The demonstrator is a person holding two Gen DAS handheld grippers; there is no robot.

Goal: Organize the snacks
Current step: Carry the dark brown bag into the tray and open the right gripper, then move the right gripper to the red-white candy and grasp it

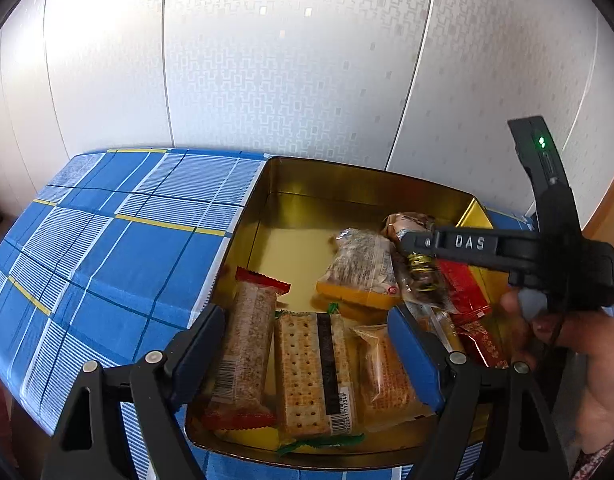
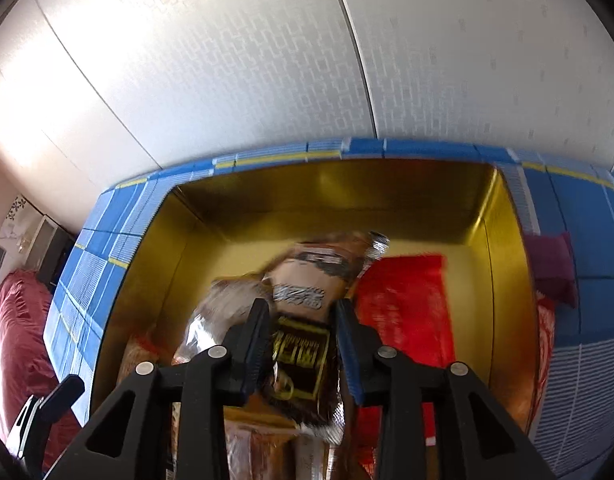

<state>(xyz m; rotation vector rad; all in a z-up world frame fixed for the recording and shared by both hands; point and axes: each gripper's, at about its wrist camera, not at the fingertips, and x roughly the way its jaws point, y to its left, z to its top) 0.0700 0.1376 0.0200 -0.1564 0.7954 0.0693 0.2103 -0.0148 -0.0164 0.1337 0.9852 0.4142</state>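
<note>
A gold tin box (image 1: pixel 367 178) stands on the blue checked tablecloth and holds several snack packets. My right gripper (image 2: pixel 303 312) is shut on a brown snack packet (image 2: pixel 307 280) and holds it over the inside of the tin (image 2: pixel 331 196); in the left wrist view the right gripper (image 1: pixel 417 258) reaches in from the right with that packet (image 1: pixel 421 276). My left gripper (image 1: pixel 307 328) is open and empty above the near end of the tin, over a cracker packet (image 1: pixel 313 372) and a grain bar (image 1: pixel 247 352). A red packet (image 2: pixel 407 312) lies in the tin to the right.
The blue checked tablecloth (image 1: pixel 119 248) spreads left of the tin. A purple packet (image 2: pixel 555 268) lies on the cloth right of the tin. A patterned white wall (image 1: pixel 287 60) stands close behind the table. A person's hand (image 1: pixel 579 344) holds the right gripper.
</note>
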